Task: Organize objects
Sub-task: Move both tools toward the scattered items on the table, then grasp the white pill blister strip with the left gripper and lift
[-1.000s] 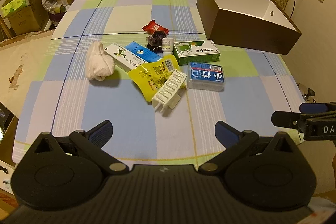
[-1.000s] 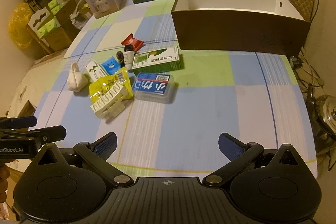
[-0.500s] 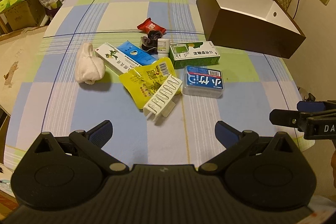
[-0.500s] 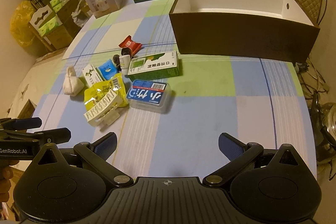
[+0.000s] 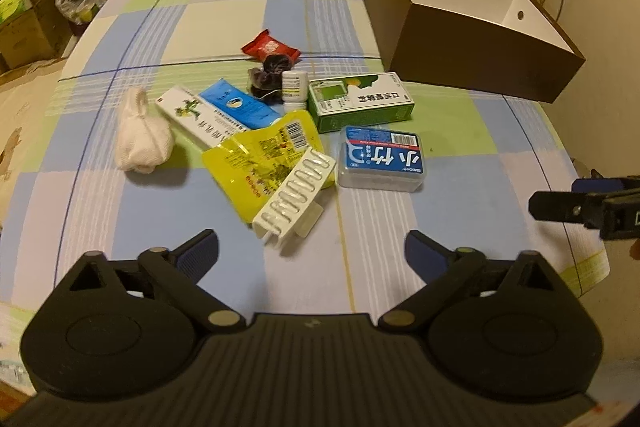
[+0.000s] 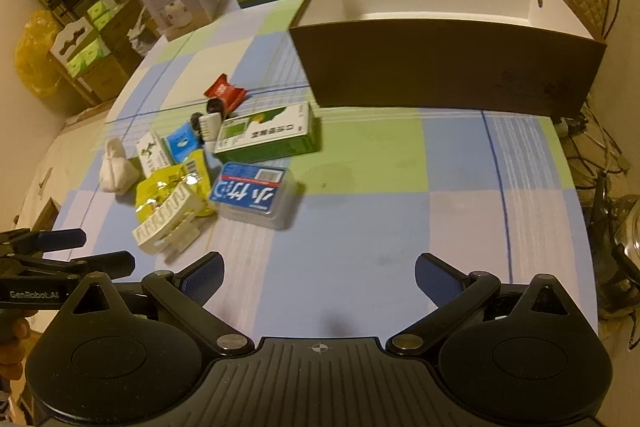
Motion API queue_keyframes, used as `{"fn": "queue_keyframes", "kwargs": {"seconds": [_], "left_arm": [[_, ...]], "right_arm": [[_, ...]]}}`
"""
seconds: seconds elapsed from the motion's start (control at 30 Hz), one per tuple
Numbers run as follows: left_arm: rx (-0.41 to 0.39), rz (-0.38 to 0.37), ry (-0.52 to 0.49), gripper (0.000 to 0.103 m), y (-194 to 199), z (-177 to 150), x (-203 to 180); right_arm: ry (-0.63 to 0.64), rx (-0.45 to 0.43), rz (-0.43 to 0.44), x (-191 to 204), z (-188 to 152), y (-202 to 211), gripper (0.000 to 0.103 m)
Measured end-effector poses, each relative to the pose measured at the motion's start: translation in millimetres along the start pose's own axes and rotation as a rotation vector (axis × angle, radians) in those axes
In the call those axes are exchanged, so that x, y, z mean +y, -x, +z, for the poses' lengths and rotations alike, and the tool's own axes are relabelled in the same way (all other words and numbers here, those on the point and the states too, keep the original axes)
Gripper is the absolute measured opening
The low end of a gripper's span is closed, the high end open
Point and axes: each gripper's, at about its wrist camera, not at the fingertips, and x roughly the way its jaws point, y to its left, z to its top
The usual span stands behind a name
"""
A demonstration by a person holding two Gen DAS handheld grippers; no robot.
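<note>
While both grippers hang over the near edge of the checked tablecloth point(image 5: 132, 211), nothing has been picked up yet: the left gripper point(image 5: 312, 253) has just been narrowing its jaws a little but they stand wide with only cloth between them, and the right gripper point(image 6: 319, 273) is likewise spread and empty. The clutter sits in one heap mid-table, well short of the open brown box point(image 6: 440, 67) at the far right. Nearest the left gripper is the white clip point(image 5: 294, 197), lying partly on the yellow packet point(image 5: 256, 155); just right of them sits the clear case with the blue label point(image 5: 382, 163), beside the green carton point(image 5: 360, 103). I would say the clean way in is to take the outermost, loosest piece first, probably the clip, and close across its narrow width so the slippery packet beneath is not dragged along. The right gripper looks better placed for the blue-labelled case, being on the box side. The soft white bundle point(image 5: 140, 135) can wait.
</note>
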Motion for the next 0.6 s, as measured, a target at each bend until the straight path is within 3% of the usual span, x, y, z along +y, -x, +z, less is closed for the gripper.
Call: {"fn": "queue_keyframes", "kwargs": {"seconds": [0.27, 0.6], "left_arm": [[-0.006, 0.028, -0.069, 0.084, -34.6, 6.6, -1.6], [0.034, 0.04, -0.084, 0.051, -71.0, 19.9, -1.8]], "right_arm": [[-0.05, -0.004, -0.042, -31.0, 3.9, -2.4, 0.095], [-0.095, 0.01, -0.083, -59.5, 7.9, -6.8, 0.095]]}}
